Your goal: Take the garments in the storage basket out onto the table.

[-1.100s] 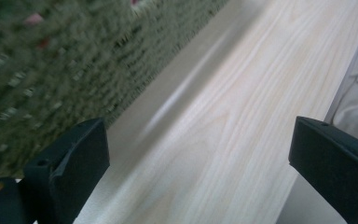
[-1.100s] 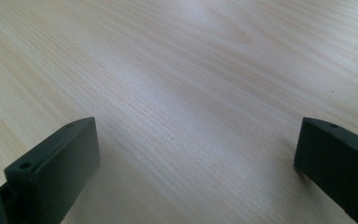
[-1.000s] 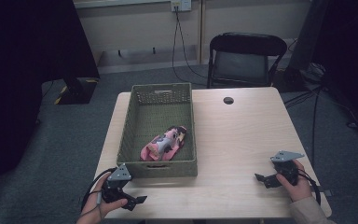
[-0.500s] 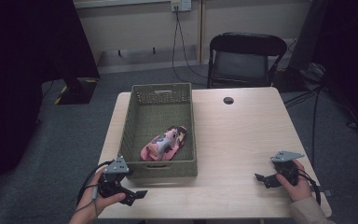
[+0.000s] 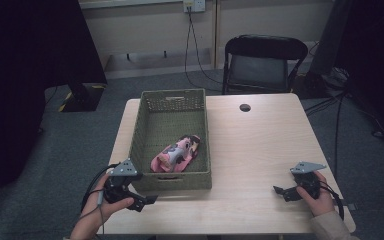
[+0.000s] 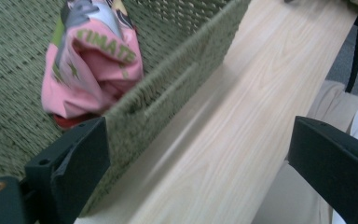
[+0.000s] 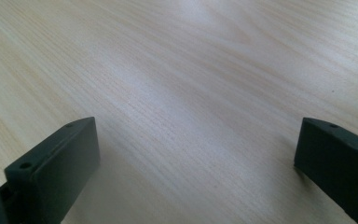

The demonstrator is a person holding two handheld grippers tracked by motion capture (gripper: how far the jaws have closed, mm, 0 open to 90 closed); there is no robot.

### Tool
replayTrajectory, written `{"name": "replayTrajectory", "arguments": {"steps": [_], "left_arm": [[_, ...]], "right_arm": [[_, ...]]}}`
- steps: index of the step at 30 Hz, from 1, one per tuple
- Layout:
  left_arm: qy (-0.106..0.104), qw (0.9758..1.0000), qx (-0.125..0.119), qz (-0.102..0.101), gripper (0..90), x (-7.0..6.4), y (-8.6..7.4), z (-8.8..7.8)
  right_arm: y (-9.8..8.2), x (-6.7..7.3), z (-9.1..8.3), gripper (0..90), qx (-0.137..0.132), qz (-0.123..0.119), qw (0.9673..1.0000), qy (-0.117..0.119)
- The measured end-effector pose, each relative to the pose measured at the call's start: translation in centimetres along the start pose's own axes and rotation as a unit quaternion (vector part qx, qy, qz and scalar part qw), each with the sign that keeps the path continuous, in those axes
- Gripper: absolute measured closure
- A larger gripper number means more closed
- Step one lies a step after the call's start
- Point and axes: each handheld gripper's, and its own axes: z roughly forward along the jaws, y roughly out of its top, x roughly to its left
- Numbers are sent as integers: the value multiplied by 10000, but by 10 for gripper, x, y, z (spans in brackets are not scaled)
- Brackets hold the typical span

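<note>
Between left gripper [image 6: 200, 154] jaws, spread wide: near basket wall [image 6: 168, 93] and bare tabletop [image 6: 223, 140]. Best to lift over the rim, then drop straight onto the pink snack bag [image 5: 176, 155], pinching across its narrow width. Bag flat on basket [image 5: 172, 100] floor, near end, long axis diagonal, top toward far right. Right gripper [image 5: 292, 192] jaws wide too, resting empty on table [image 5: 260, 150].

I see a crumpled pink printed packet [image 5: 176, 155] lying flat inside the green woven basket [image 5: 145, 120], at its near end, near the tabletop's near-left corner.
</note>
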Motion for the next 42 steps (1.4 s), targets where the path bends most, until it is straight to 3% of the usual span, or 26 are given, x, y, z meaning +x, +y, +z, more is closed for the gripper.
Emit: {"name": "replayTrajectory", "arguments": {"steps": [11,23,28,42], "left_arm": [[159,9998,-72,-89,51,11,23,6],[192,9997,-93,-153,51,22,39,12],[106,9998,-93,-151,43,28,47,15],[204,9993,-174,-248,42,40,66,28]], "right_arm": [[0,0,0,0,3,14,10000,-13],[0,0,0,0,2,14,10000,-15],[0,0,0,0,2,13,10000,-13],[0,0,0,0,3,15,10000,-15]]}}
